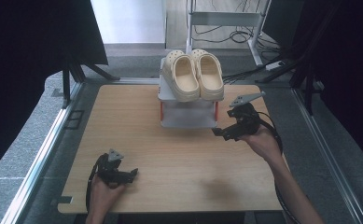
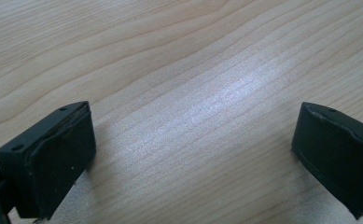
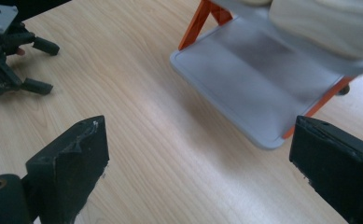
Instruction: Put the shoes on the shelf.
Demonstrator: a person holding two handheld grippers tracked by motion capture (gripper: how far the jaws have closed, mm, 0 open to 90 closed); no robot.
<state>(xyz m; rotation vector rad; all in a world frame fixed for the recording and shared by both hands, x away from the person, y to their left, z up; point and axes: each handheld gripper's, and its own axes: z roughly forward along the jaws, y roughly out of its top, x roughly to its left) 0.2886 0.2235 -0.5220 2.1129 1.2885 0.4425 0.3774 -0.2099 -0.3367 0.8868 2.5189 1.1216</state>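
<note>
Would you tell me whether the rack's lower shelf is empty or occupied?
Empty: the lower shelf shows bare grey, while both clogs sit on the top shelf.

I see each black hand-held gripper (image 1: pixel 131 173) carrying a grey three-cornered plate (image 1: pixel 115 155), blocky scuffed jaws and a trailing black cable (image 1: pixel 91 184), my forearms bare.

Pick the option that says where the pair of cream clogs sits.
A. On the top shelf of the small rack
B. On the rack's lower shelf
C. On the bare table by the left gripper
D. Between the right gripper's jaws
A: in the high view both clogs rest side by side on the top shelf of the rack, while the lower shelf lies bare and both grippers are open and hold nothing.
</note>
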